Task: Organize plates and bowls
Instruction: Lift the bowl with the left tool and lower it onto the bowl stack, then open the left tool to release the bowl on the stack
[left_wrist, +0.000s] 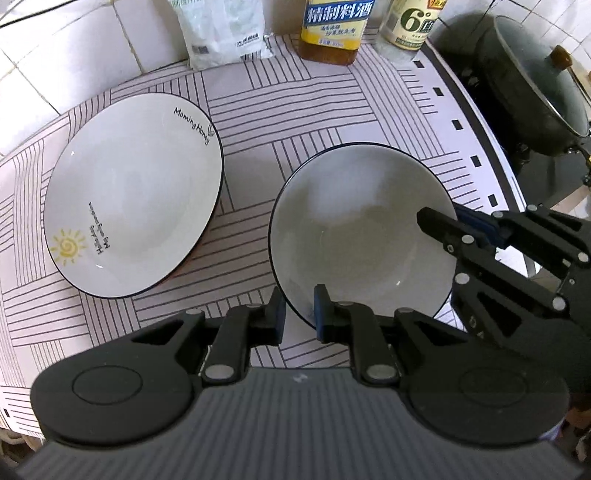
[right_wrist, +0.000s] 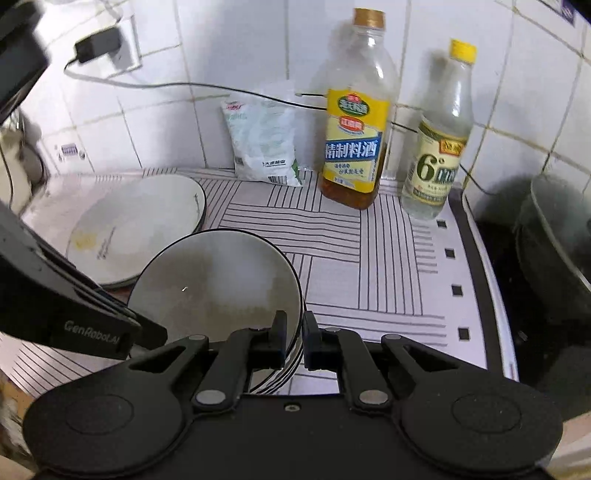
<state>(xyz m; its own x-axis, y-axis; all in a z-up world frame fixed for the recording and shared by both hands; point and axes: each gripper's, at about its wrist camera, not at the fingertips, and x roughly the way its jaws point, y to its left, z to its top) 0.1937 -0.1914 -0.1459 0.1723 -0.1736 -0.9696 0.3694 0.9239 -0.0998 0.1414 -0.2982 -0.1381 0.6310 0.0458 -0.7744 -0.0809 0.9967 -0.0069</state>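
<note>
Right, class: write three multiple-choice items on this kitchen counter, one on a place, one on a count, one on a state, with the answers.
1. In the left wrist view, where does the sun-printed plate lie relative to the bowl?
A. To its left
B. Inside it
C. Under it

2. How many bottles stand by the tiled wall?
A. One
B. Two
C. Four

3. What is the right gripper doing?
A. Hanging open above the plate
B. Holding a bottle's cap
C. Shut on the bowl's rim

Answers:
1 A, the plate sits apart on the striped cloth, left of the bowl.
2 B, one has a yellow label and one a pale label.
3 C, its fingers pinch the dark-edged rim between them.
</note>
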